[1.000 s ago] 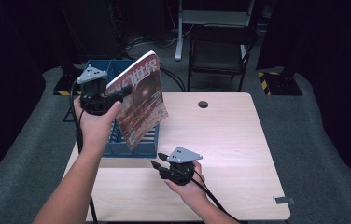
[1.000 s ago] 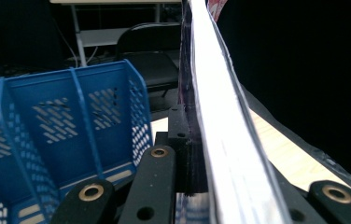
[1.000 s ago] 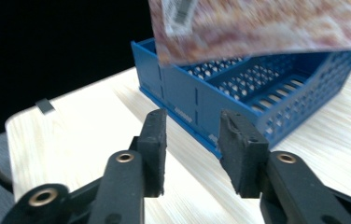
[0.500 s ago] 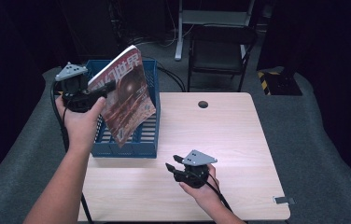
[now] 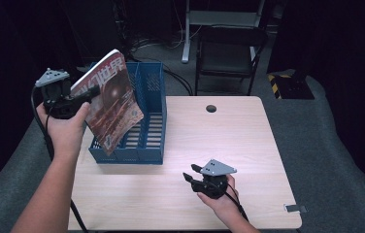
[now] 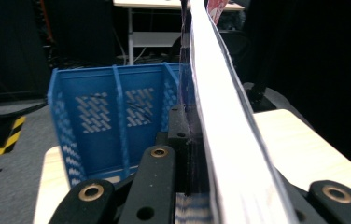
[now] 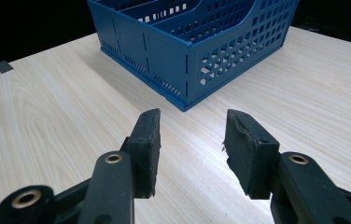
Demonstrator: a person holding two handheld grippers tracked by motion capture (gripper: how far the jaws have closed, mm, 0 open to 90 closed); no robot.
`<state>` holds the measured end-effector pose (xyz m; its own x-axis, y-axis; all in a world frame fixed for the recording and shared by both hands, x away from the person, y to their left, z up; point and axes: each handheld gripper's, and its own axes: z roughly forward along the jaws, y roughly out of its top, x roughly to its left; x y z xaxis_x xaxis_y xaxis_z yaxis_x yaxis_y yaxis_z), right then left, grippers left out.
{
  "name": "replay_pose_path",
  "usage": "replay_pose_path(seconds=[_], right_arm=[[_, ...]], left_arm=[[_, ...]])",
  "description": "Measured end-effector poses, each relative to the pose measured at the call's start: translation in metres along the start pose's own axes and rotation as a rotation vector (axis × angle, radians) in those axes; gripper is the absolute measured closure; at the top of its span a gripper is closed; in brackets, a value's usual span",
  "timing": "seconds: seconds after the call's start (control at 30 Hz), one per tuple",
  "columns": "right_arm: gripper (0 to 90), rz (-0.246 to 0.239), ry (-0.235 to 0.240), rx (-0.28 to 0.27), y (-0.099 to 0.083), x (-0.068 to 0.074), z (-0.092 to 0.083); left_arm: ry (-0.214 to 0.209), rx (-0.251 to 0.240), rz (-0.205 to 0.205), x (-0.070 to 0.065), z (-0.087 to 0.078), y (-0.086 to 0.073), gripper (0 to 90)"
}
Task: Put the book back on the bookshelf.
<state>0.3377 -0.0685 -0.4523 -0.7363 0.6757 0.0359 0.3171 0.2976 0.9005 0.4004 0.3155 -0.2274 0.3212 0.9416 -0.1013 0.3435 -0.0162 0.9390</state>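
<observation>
**Left gripper holds a magazine above the blue rack**

The left gripper (image 5: 81,94), at the left of the high view, is clamped on a magazine (image 5: 110,99). The magazine stands tilted, its top edge leaning up toward the upper middle of the frame and its lower corner hanging over the front left part of the blue file rack (image 5: 146,121). In the left gripper view the magazine (image 6: 225,140) runs edge-on from the bottom centre to the top of the frame, pinched between the black jaws, with the rack (image 6: 113,116) behind it at left.

The right gripper (image 5: 192,174) sits low over the wooden table (image 5: 248,145), in the lower middle of the high view, well apart from the rack. Its jaws have just been opening and stand about half apart with nothing between them; in the right gripper view they point toward a corner of the rack (image 7: 192,51), which fills the upper middle of that frame.
</observation>
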Motion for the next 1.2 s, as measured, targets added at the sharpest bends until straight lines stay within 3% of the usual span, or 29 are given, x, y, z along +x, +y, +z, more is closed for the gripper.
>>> replay_pose_path(seconds=[0.07, 0.13, 0.33, 0.83, 1.0, 1.2], right_arm=[[54.5, -0.004, -0.001, 0.006, -0.002, 0.000, -0.002], [54.1, -0.040, -0.020, 0.017, -0.007, -0.001, -0.006], [54.1, -0.058, -0.023, 0.016, -0.011, -0.003, -0.015], [54.1, -0.004, -0.053, 0.003, -0.026, -0.014, -0.037], [54.1, 0.030, -0.071, -0.042, -0.031, -0.018, -0.044], [54.1, 0.062, -0.078, -0.048, -0.036, -0.020, -0.044]], left_arm=[[0.009, -0.005, -0.006, 0.005, -0.001, -0.001, 84.2], [0.021, -0.012, -0.016, 0.010, -0.002, -0.001, 84.2], [0.056, -0.022, -0.030, 0.019, -0.002, -0.002, 84.2], [0.113, -0.063, -0.043, 0.024, 0.024, 0.002, 84.2], [0.123, -0.070, -0.046, 0.022, 0.035, 0.003, 84.2], [0.139, -0.086, -0.062, 0.020, 0.050, 0.002, 84.2]])
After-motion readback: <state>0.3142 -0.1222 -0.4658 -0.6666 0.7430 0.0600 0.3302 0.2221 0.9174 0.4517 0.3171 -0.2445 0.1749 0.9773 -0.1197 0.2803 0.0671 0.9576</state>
